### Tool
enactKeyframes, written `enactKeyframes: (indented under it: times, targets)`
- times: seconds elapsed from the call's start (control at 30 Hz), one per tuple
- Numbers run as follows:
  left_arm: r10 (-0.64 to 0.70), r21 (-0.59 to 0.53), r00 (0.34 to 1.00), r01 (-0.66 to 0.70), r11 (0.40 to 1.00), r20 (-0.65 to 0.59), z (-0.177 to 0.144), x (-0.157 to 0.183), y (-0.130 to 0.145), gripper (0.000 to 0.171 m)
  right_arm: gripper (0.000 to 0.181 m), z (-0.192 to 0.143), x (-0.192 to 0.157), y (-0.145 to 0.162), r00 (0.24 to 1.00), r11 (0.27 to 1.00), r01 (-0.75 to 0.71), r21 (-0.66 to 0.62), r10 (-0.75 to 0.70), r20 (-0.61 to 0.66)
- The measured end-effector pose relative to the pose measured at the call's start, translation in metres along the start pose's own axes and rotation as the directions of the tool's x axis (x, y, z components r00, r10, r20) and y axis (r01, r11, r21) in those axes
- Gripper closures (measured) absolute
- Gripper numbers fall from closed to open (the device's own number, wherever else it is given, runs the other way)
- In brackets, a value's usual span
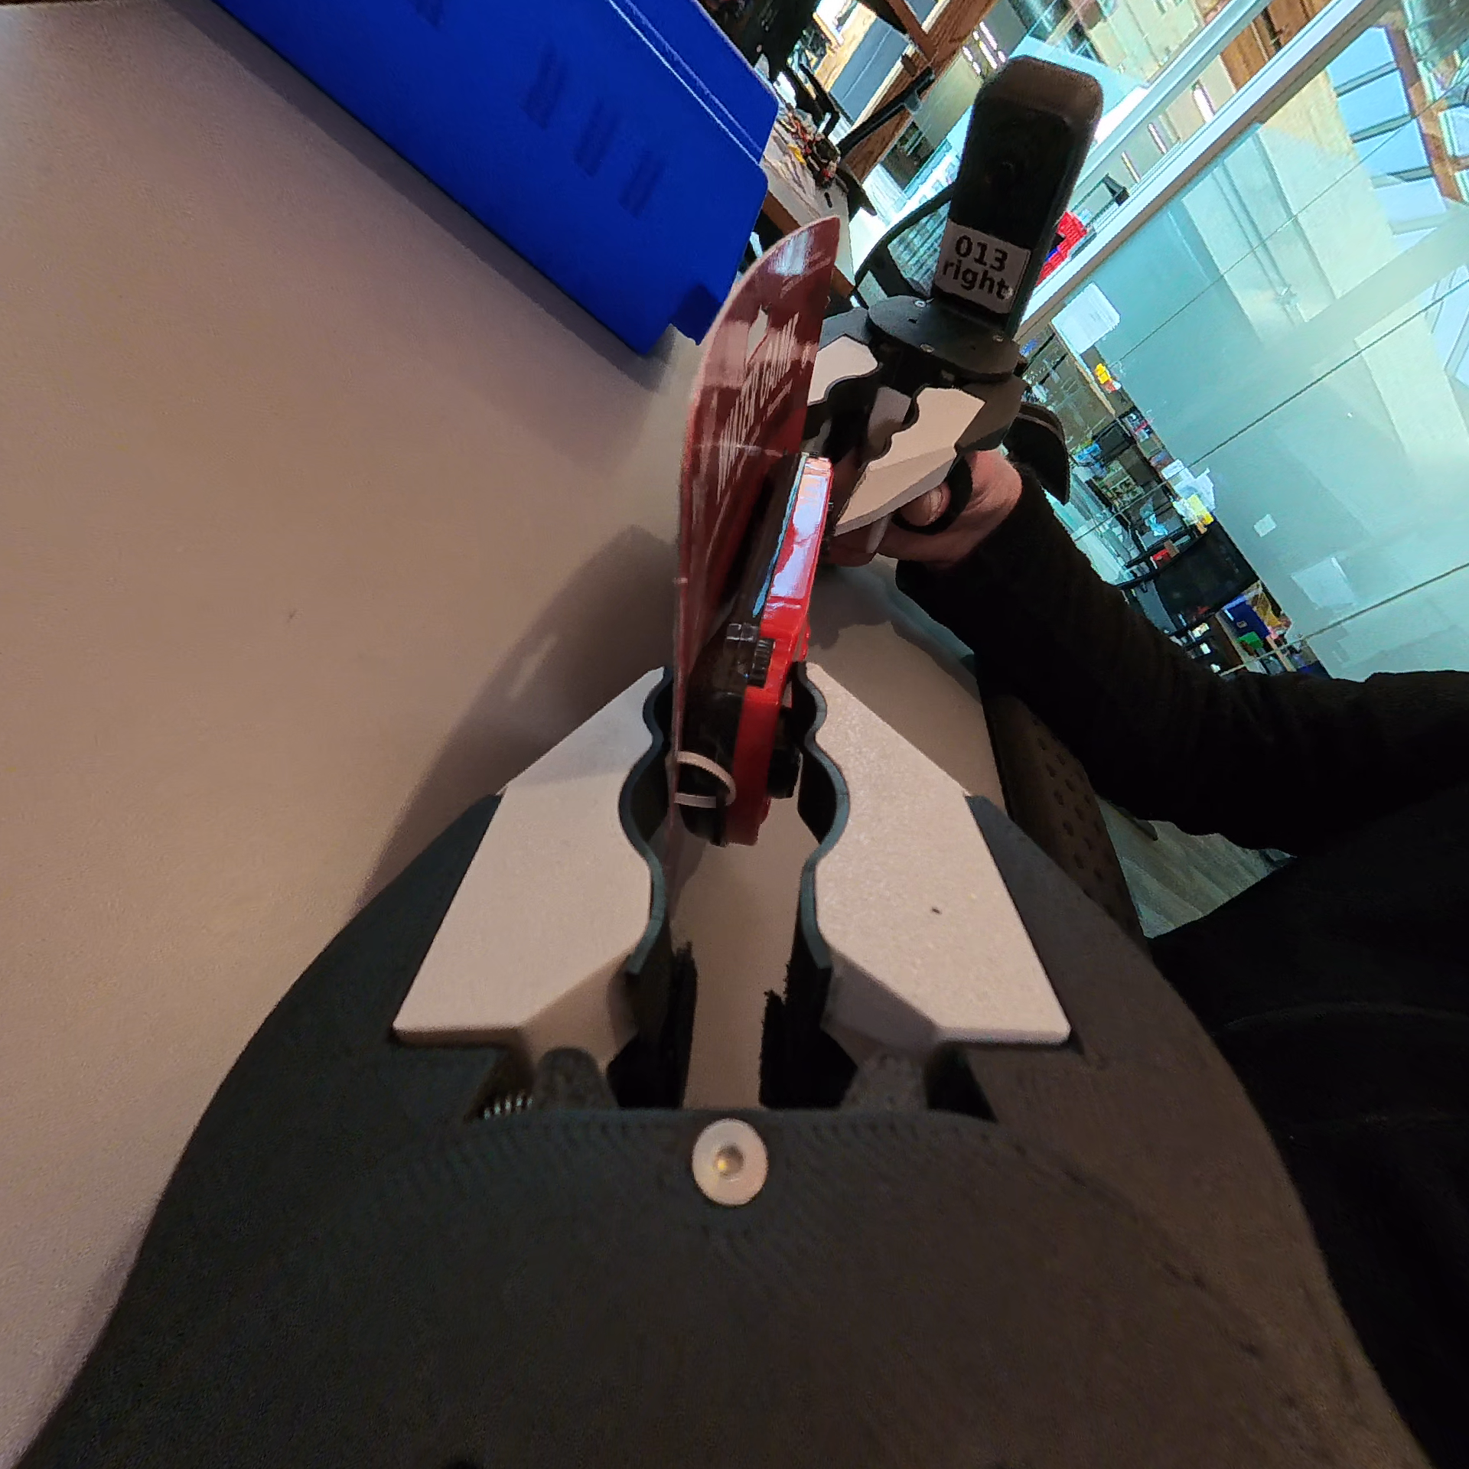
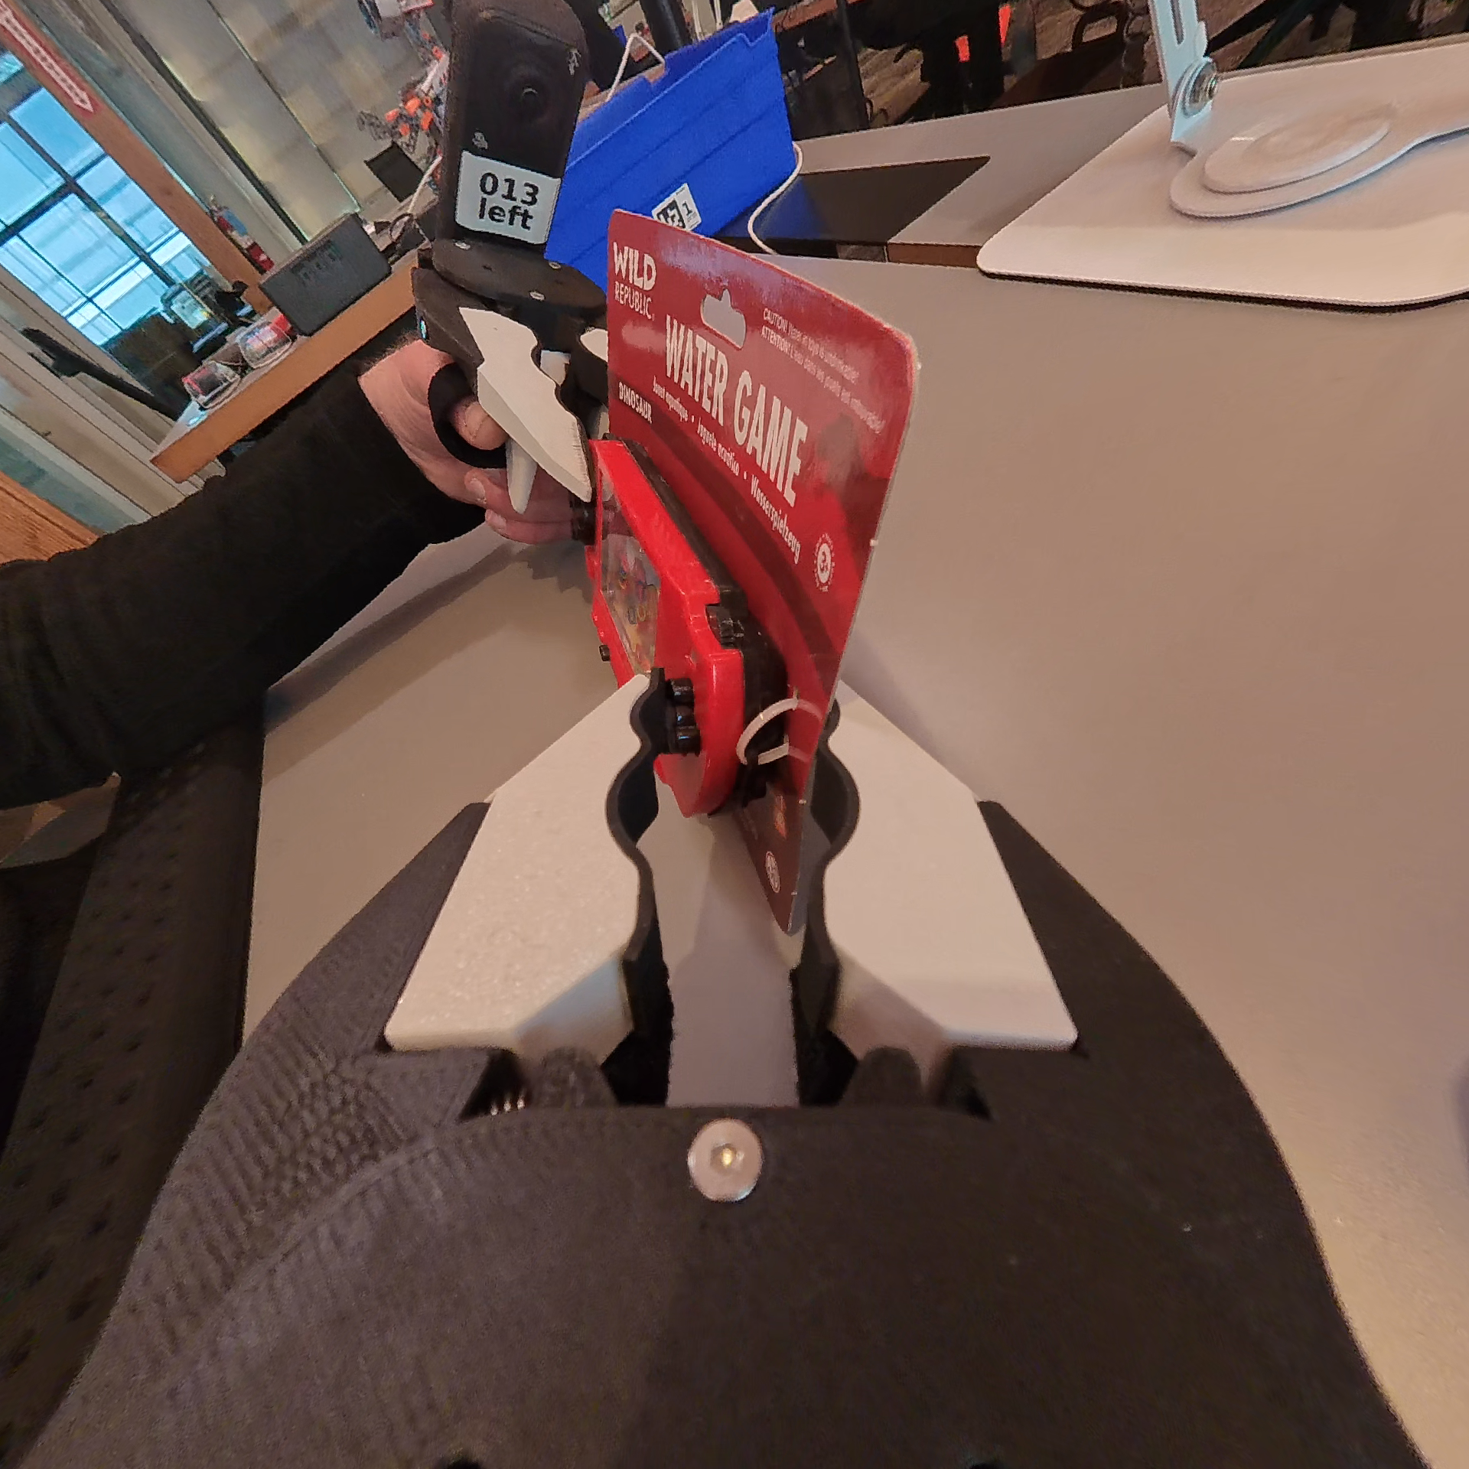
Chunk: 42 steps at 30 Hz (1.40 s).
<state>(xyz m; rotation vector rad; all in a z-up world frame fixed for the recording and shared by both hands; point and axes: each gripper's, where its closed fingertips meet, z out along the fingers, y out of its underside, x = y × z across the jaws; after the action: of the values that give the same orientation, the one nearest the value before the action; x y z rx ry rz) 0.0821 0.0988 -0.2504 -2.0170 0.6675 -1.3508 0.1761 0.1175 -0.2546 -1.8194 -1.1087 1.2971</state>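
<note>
Two ends, two grips: we pinch the carded red toy [image 2: 699, 588] upright above the worktop [image 2: 1153, 636], left gripper [image 1: 727, 763] and right gripper [image 2: 739, 763] facing along its length.

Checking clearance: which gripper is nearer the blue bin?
Left. The blue bin sits close beside the left gripper; from the right gripper it is far, beyond the left. Both grip the red toy.

Bright, even daylight from glass walls [image 1: 1272, 334]. Soft shadow on desk [image 1: 238, 556] beside red toy card [image 1: 747, 397]. Glare on card face. Strong fisheye bending at edges; background soft.
</note>
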Motion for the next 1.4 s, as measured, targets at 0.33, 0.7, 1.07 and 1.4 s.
enactKeyframes:
  times: [0.33, 0.7, 1.07, 1.4]
  targets:
    - [-0.003, 0.001, 1.000, 0.003, 1.000, 0.004, 0.0004, -0.0002, -0.0009, 0.146, 0.145, -0.0002, -0.0009, 0.0016, 1.000, 1.000, 0.000, -0.011, 0.000, 0.007]
    - [0.000, -0.002, 1.000, 0.000, 1.000, 0.008, 0.0008, 0.0005, -0.0007, 0.145, 0.148, -0.0009, -0.0005, 0.0016, 1.000, 1.000, -0.006, -0.010, 0.007, 0.010]
    - [0.007, -0.003, 1.000, -0.007, 1.000, 0.016, 0.0015, 0.0011, -0.0013, 0.145, 0.155, -0.0022, -0.0009, 0.0011, 1.000, 1.000, -0.001, -0.019, 0.001, 0.008]
    - [0.008, -0.002, 1.000, -0.008, 1.000, 0.017, 0.0006, 0.0012, -0.0013, 0.145, 0.143, -0.0023, -0.0006, 0.0068, 1.000, 0.999, -0.009, -0.046, 0.009, 0.007]
